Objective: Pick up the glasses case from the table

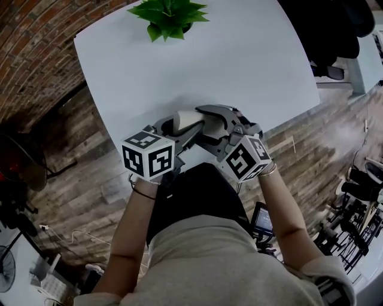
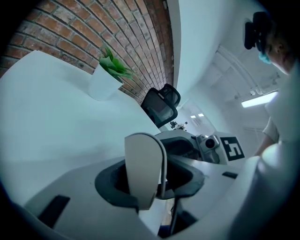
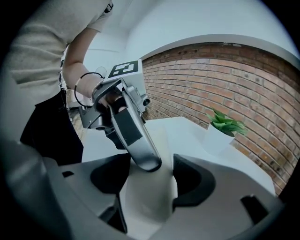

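Head view
- Left gripper [image 1: 173, 128]: held at the near edge of the table [image 1: 251, 54], its marker cube toward the person.
- Right gripper [image 1: 210, 122]: just beside the left gripper, the 2 noses meeting.
- Glasses case [image 1: 190, 121]: pale, between the 2 grippers, ahead of both cubes. Contact with the table cannot be determined.
- Plant [image 1: 169, 15]: well beyond both grippers, at the far table edge.

Left gripper view
- Left gripper [image 2: 150, 180]: jaws closed onto the glasses case [image 2: 143, 164], a dark pad on each side of it.
- Case attitude: standing on end between the pads, rounded end pointing away from the gripper.
- Right gripper [image 2: 187, 143]: directly behind the case, facing this one, cube to the right.
- Potted plant [image 2: 112, 70]: well ahead and to the left, on the table [image 2: 47, 117], against the brick wall [image 2: 93, 28].
- Chair [image 2: 161, 105]: ahead, past the table edge.

Right gripper view
- Right gripper [image 3: 150, 183]: jaws pinching the glasses case [image 3: 150, 197], which fills the gap between the 2 pads.
- Left gripper [image 3: 147, 161]: 1 grey finger lies along the case's upper face, just ahead of this gripper's pads.
- Person's hand [image 3: 110, 101]: behind the left gripper, a dark band on the wrist.
- Plant [image 3: 225, 124]: ahead and to the right, on the table [image 3: 187, 131], before the brick wall [image 3: 211, 79].
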### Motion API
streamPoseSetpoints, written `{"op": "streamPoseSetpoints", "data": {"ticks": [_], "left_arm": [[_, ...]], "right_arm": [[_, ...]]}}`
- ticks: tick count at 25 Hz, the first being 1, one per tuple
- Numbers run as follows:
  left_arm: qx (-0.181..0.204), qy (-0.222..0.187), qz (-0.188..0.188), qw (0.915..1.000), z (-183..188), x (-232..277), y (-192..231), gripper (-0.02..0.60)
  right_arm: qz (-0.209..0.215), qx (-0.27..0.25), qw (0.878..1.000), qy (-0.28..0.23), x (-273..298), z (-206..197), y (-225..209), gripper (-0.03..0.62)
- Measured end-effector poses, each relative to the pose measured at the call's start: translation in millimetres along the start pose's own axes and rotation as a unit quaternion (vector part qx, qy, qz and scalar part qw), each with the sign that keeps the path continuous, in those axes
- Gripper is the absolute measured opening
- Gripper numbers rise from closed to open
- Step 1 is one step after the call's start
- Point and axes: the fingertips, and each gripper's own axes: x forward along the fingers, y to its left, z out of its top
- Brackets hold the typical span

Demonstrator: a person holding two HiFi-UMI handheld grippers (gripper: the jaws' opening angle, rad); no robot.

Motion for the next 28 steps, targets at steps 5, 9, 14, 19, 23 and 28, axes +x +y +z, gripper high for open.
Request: {"op": "streamPoseSetpoints", "data": {"ticks": [5,9,14,19,23,28], "left_arm": [[0.032,0.001,0.015,0.9994,3,-6,-8,0.163],[0.045,-0.005,0.027,0.9986,16,-18,-8,0.16],[0.059,-0.04,0.046,0.9964,46,-38,-7,0.158],[0.085,-0.069,0.053,0.9926,70,-56,-21,0.158],[0.108,-0.092,0.055,0.9884,88,-64,-36,0.158],[0.135,-0.118,0.056,0.9821,108,-69,-58,0.158]], "right_arm": [[-0.014,0.032,0.999,-0.01,-7,7,0,0.285],[-0.04,0.083,0.995,-0.028,-16,12,-4,0.264],[-0.103,0.151,0.98,-0.073,-31,25,-28,0.218],[-0.145,0.198,0.963,-0.116,-62,39,-49,0.186],[-0.167,0.23,0.947,-0.15,-90,56,-63,0.077],[-0.192,0.271,0.924,-0.191,-115,63,-75,0.003]]}}
